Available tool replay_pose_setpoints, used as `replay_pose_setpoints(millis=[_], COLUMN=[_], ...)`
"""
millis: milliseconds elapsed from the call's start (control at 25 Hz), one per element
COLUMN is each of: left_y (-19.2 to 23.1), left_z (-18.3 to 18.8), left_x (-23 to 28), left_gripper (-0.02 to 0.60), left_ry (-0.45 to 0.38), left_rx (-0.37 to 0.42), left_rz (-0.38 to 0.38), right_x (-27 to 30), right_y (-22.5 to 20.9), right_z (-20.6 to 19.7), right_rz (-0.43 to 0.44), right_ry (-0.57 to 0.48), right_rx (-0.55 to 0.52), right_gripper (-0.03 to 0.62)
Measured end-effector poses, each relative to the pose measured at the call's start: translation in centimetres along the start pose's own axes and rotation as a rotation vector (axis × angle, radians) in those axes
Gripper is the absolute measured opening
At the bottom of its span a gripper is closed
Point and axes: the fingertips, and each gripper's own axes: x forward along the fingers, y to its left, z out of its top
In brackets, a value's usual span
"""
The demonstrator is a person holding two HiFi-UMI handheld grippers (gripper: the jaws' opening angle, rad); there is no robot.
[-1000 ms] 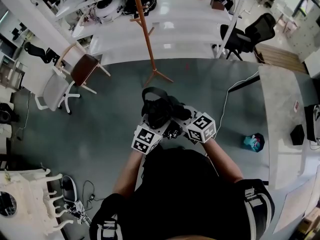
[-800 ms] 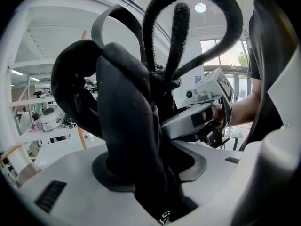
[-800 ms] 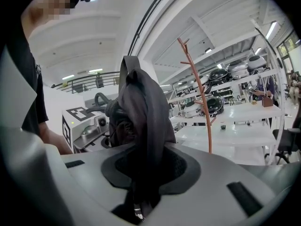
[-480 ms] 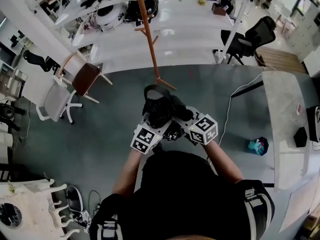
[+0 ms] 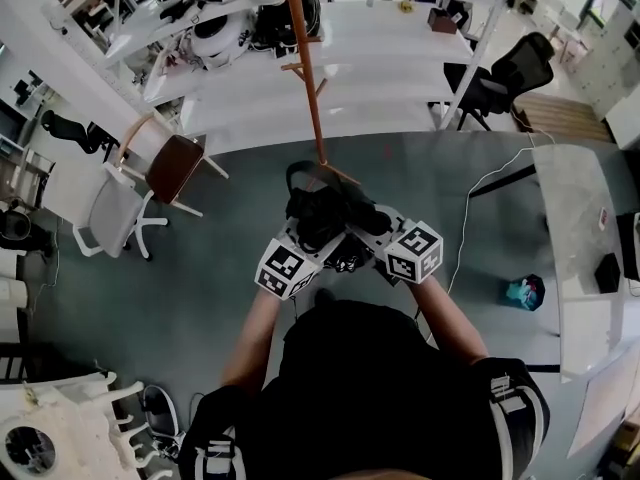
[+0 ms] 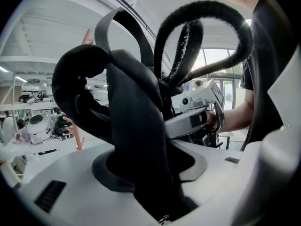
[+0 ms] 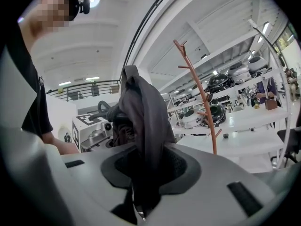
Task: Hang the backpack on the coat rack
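A black backpack point(image 5: 322, 213) hangs in front of the person, carried by both grippers. My left gripper point(image 5: 303, 251) is shut on a thick fold of its black fabric point(image 6: 136, 140), with the padded top loop point(image 6: 207, 27) arching above the jaws. My right gripper point(image 5: 372, 245) is shut on a dark strap of the backpack point(image 7: 146, 121). The orange-brown coat rack point(image 5: 308, 73) stands just beyond the bag, its foot point(image 5: 340, 173) near the bag's far edge. In the right gripper view the coat rack point(image 7: 200, 98) rises to the right, with short pegs.
White shelving point(image 5: 380, 58) with helmets and gear runs behind the rack. A brown-seated chair point(image 5: 172, 160) and a white chair point(image 5: 115, 208) stand left; a black office chair point(image 5: 500, 78) at right. A table point(image 5: 590, 258) lies right, a teal object point(image 5: 522, 291) on the floor.
The person has walked toward the coat rack with the backpack in both grippers; the rack's foot is now at the bag's far edge. Both grips are unchanged.
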Motion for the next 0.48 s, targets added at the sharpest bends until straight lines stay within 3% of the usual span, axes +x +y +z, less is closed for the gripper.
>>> replay_pose_setpoints(millis=[200,480], left_y=[2.9,6.2], left_z=[0.2,0.4], left_x=[-1.9,-4.0], left_gripper=[0.218,0.216], left_ry=[-0.036,-0.054], left_rx=[-0.003,0.044], left_rz=[-0.077,-0.100], right_x=[3.2,6.8], right_y=[0.6,1.1], right_z=[1.2,2.4], right_rz=[0.020,0.001], right_ry=[-0.014,-0.034], right_rx=[-0.001,0.012], right_gripper=[0.121,0.121])
